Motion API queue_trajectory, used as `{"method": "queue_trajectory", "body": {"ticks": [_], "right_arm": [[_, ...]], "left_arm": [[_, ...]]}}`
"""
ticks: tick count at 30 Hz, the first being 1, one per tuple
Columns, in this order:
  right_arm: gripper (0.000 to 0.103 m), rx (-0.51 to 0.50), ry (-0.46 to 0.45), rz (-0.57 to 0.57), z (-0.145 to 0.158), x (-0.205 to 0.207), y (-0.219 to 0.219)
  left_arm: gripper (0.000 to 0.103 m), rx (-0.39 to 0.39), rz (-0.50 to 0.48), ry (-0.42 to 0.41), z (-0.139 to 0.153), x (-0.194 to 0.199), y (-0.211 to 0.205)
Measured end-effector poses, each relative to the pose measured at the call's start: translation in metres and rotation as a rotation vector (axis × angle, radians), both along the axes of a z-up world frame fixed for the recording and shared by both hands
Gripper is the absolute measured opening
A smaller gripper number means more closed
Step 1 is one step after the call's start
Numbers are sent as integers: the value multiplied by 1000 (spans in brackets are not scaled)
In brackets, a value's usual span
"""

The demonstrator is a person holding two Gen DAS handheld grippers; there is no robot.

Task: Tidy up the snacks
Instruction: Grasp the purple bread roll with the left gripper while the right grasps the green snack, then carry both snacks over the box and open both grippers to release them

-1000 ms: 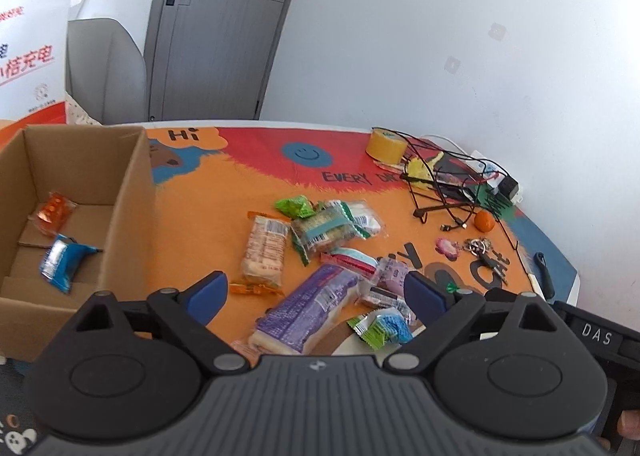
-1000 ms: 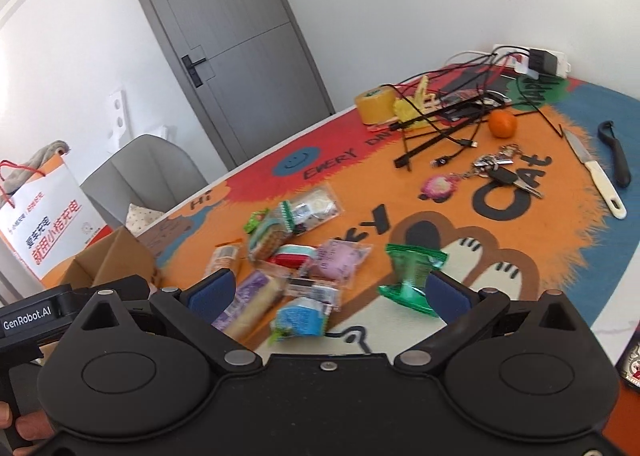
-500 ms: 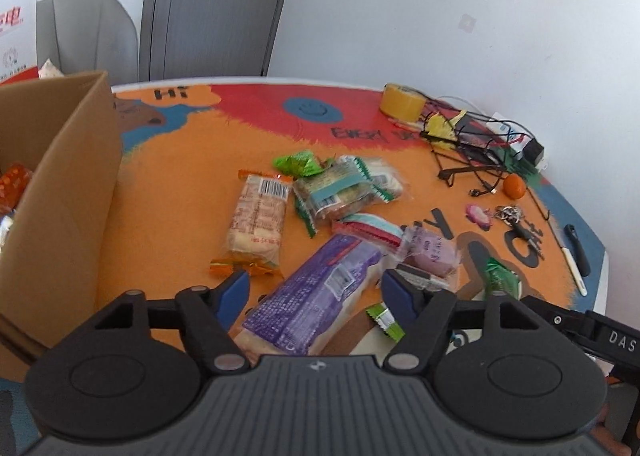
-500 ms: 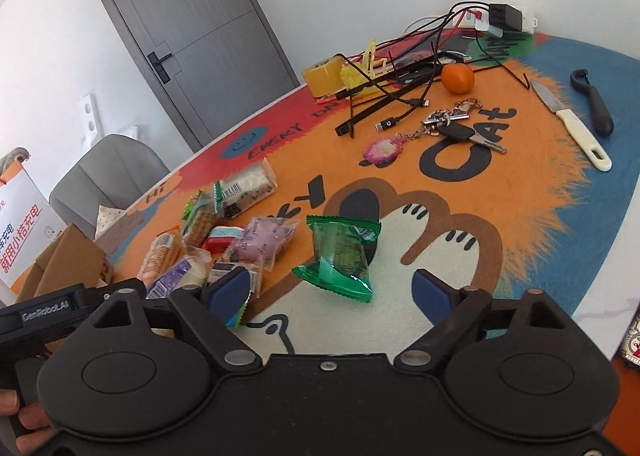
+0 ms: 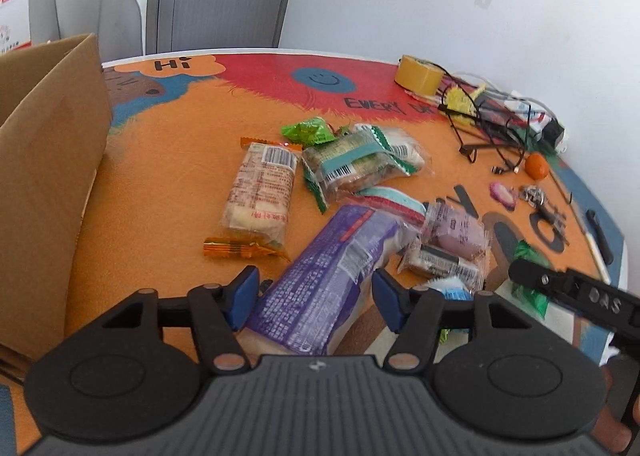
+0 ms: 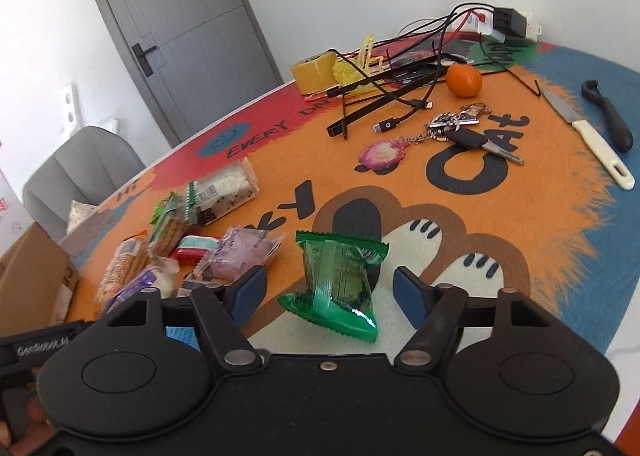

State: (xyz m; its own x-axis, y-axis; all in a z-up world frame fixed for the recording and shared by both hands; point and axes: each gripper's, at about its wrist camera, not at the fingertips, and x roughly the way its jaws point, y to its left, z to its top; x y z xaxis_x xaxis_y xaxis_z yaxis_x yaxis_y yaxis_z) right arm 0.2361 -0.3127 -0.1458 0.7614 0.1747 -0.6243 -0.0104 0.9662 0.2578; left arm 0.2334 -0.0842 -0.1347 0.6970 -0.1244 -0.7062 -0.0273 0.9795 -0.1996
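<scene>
Both tools are down over the snack pile on the counter, each with one packet between its fingers. Left tool: the purple pack lies between the blue pads, its long axis running from about 7 o'clock near the tool body out toward 1 o'clock, so it sits slightly skewed to the line the tool points along. The jaws are at middling width and closing; the left pad looks at or just beside the pack's edge, and a thin gap shows at the right pad, so no firm grip yet. Right tool: the green pack stands crumpled between the pads, long axis near 12-to-6, roughly along the tool's line, with clear gaps on both sides. These jaws are also closing, not yet touching. The box stands at about 9 o'clock from the left tool, close beside it; in the right view it shows only at the far left edge, well apart from the green pack. Judgement: the left hand is nearer the box, so the purple pack has the short carry; the green pack has to cross the pile.
</scene>
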Motion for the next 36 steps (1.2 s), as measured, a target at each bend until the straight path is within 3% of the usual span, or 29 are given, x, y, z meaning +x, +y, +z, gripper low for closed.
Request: {"method": "queue_trajectory", "body": {"ticks": [2, 4, 6, 10, 22, 36], "right_arm": [[62, -44, -1, -13, -1, 0, 6], [46, -77, -5, -4, -1, -2, 14], [42, -84, -12, 6, -2, -6, 18], [36, -64, -29, 8, -1, -13, 22], [35, 2, -108, 42, 29, -32, 26], [35, 44, -192, 119, 67, -46, 63]], "left_arm": [[57, 19, -18, 4, 1, -3, -6], [52, 40, -31, 1, 1, -6, -10], [43, 76, -26, -4, 0, -8, -14], [31, 58, -15, -15, 3, -13, -13], [29, 3, 0, -95, 36, -35, -9], [29, -24, 76, -202, 83, -62, 33]]}}
